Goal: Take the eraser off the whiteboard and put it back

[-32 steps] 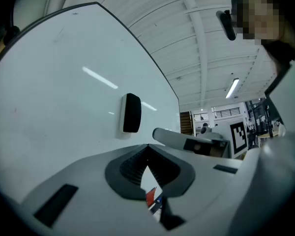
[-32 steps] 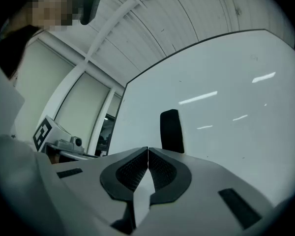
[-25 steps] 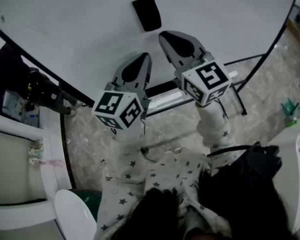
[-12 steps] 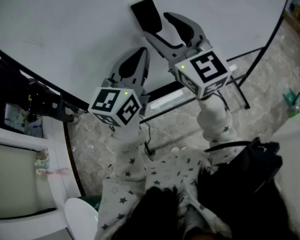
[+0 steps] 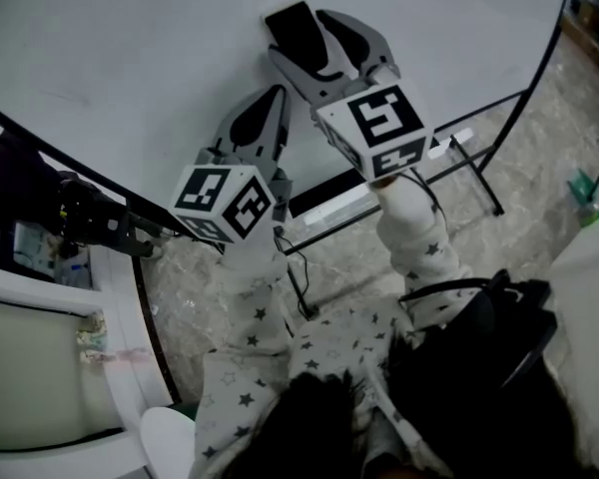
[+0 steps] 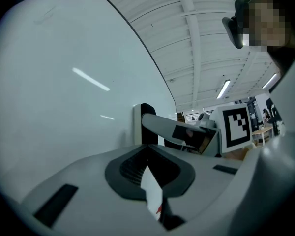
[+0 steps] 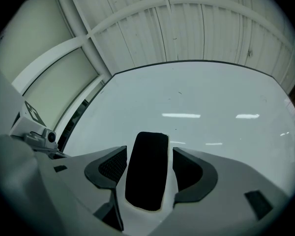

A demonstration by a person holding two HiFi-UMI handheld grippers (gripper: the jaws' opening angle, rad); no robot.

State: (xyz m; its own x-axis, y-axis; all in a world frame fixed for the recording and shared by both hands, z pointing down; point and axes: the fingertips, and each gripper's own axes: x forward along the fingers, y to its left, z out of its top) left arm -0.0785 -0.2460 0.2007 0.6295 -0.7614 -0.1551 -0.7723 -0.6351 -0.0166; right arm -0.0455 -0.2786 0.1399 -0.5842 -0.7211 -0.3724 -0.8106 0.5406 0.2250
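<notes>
A black eraser (image 5: 292, 23) sticks to the whiteboard (image 5: 130, 48). My right gripper (image 5: 301, 40) has just been opening its jaws and is open, one jaw on each side of the eraser. In the right gripper view the eraser (image 7: 147, 168) stands between the pads with a narrow gap on the left side. My left gripper (image 5: 273, 98) is shut, lower and to the left, pointing at the bare board. The left gripper view shows its closed jaws (image 6: 150, 154) and, beyond them, the eraser (image 6: 147, 111) and the right gripper's marker cube (image 6: 234, 125).
The board's tray (image 5: 329, 203) and black stand legs (image 5: 474, 173) run below the grippers over a marble floor. A dark-sleeved arm (image 5: 20, 188) reaches in at the left beside white furniture (image 5: 40, 367). A black bag (image 5: 499, 337) lies at the lower right.
The right gripper rose to the eraser and its jaws went from shut to open around it. The left gripper also rose a little toward the board, still shut.
</notes>
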